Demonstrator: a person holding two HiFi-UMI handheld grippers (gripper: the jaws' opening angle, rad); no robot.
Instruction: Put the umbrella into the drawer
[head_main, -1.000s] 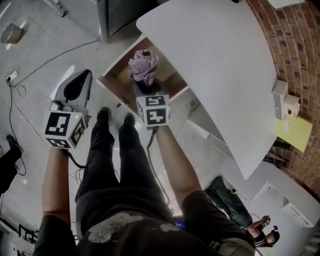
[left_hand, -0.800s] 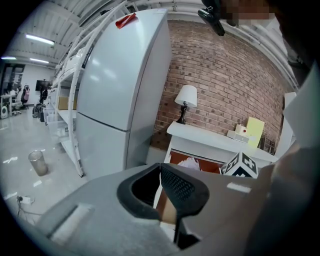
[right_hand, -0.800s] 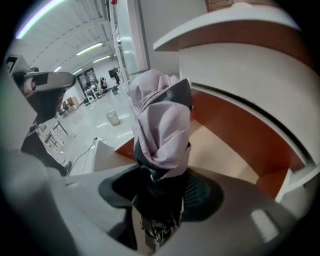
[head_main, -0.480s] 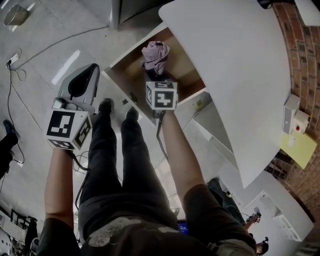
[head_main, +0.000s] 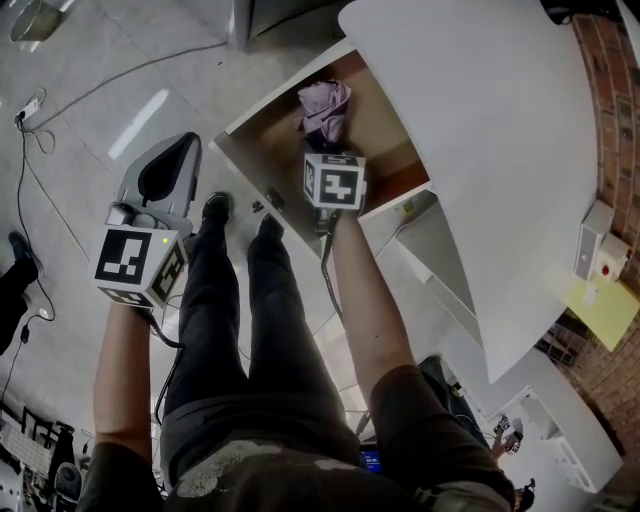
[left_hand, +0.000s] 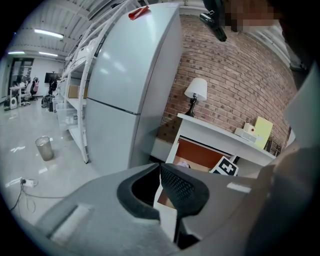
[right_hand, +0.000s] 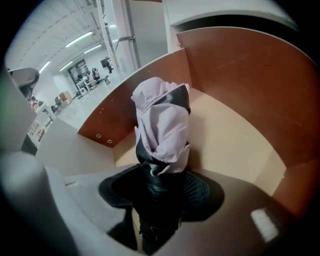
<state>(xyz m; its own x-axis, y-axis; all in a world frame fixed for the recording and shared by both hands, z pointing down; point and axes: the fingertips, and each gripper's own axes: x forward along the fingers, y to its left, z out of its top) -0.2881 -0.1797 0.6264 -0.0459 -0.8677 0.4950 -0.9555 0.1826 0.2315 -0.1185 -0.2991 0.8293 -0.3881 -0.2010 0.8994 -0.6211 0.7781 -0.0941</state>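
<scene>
Head view: right claw (head_main: 329, 147) downward, clamped on umbrella (head_main: 325, 104); left claw (head_main: 184, 141) together.

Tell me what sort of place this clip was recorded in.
Probably a mock home corner set up inside a large lab or workshop hall: a brick wall, a table lamp and a fridge stand beside a long open floor under ceiling strip lights.
</scene>
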